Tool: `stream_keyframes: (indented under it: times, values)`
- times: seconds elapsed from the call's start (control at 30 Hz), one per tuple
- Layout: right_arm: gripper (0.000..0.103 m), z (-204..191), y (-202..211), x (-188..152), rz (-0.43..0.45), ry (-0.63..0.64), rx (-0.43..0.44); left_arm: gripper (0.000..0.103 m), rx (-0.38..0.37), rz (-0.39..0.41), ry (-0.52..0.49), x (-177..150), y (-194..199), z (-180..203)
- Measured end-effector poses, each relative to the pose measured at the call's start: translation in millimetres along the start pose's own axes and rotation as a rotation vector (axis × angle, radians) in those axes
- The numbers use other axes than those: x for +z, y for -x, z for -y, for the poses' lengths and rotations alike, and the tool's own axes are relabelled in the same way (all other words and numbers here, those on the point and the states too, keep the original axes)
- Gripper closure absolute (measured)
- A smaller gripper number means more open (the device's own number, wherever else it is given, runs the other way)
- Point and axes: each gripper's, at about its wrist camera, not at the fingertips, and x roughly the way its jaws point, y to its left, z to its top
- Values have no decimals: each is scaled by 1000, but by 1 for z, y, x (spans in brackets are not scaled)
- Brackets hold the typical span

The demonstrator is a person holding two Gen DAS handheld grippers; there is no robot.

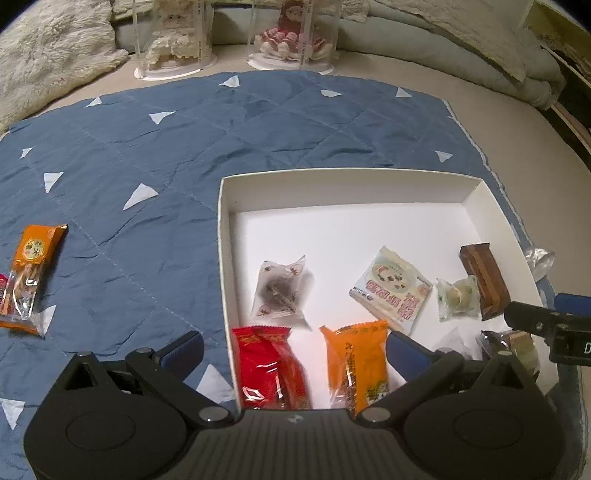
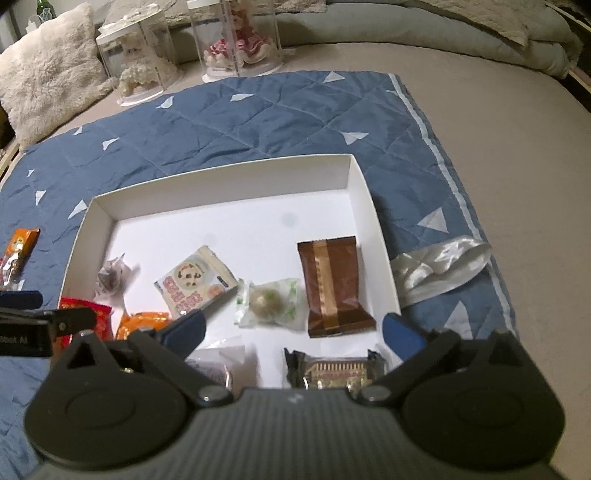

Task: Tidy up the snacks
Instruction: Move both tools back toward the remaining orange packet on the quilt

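A white open box (image 1: 221, 221) sits on a blue quilted blanket and holds several snacks. My left gripper (image 1: 295, 345) hangs open over the box's near left corner. A red packet (image 1: 271, 369) and an orange packet (image 1: 358, 365) lie below, between its fingers, with no pad pressing on them. My right gripper (image 2: 293, 326) stands open over the near right part of the box (image 2: 354, 177), above a dark packet (image 2: 336, 369). Just ahead of it lie a brown packet (image 2: 332, 284), a round green-and-white sweet (image 2: 267, 302) and a cream cookie packet (image 2: 195, 282).
Another orange packet (image 1: 29, 273) lies on the blanket (image 1: 147, 147) far left of the box. A crumpled silvery wrapper (image 2: 439, 269) lies by the box's right wall. Two clear domes with dolls (image 1: 291, 33) stand at the back, and a fluffy pillow (image 2: 48, 70) lies back left.
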Motion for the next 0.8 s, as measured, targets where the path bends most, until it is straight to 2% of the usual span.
stream_keyframes:
  times: [0.5, 0.8]
  values:
    - [0, -35, 2, -3, -5, 50, -12, 0, 18, 22, 68, -6, 22, -42]
    - [0, -69, -1, 1, -5, 82, 25, 0, 55, 29, 116, -13, 32, -83]
